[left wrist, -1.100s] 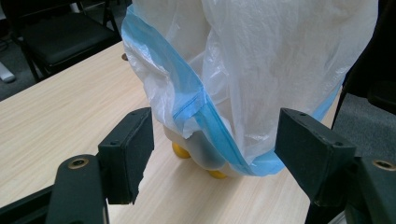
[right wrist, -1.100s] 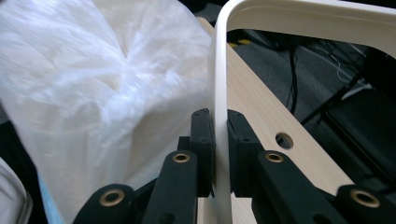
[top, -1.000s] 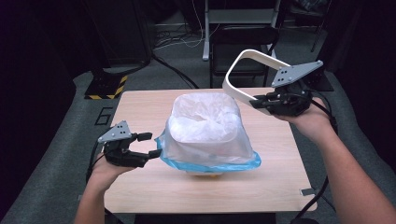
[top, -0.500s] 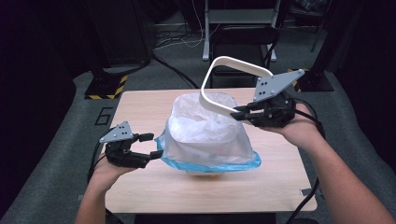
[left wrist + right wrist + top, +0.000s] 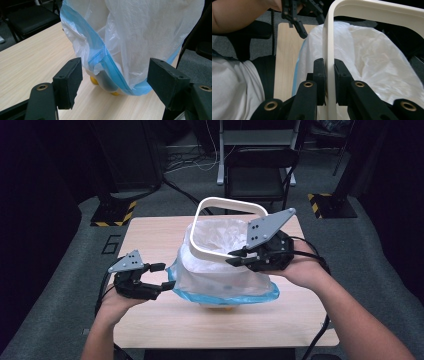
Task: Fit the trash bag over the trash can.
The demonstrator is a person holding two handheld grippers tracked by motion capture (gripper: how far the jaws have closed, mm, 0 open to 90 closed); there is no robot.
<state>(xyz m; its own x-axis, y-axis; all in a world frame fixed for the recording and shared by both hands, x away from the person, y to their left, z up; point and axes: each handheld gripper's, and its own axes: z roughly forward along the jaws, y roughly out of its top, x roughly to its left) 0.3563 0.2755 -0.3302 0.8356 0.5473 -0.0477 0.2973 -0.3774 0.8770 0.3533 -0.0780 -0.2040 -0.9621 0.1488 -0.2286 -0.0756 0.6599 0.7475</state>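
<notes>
Above the table's middle, your right gripper (image 5: 239,257) pinched the stiff, light white rim ring (image 5: 231,203) over the flimsy bag-lined bin (image 5: 220,270), left gripper (image 5: 162,276) gaping empty beside it.

Ring (image 5: 227,227) over bagged bin (image 5: 222,270), apparently mid-table (image 5: 150,232).

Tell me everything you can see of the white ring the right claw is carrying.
The white ring is a cream-white rounded-rectangle frame, open in the middle, smooth and rigid like plastic. The right claw is shut on one flat side of it, jaws pressing either face. It is tilted, its far side raised, held over the mouth of the bag-lined bin, with its near-left part against the bag. It is not yet seated. The left claw stands open at the bag's lower edge, clear of the ring.
</notes>
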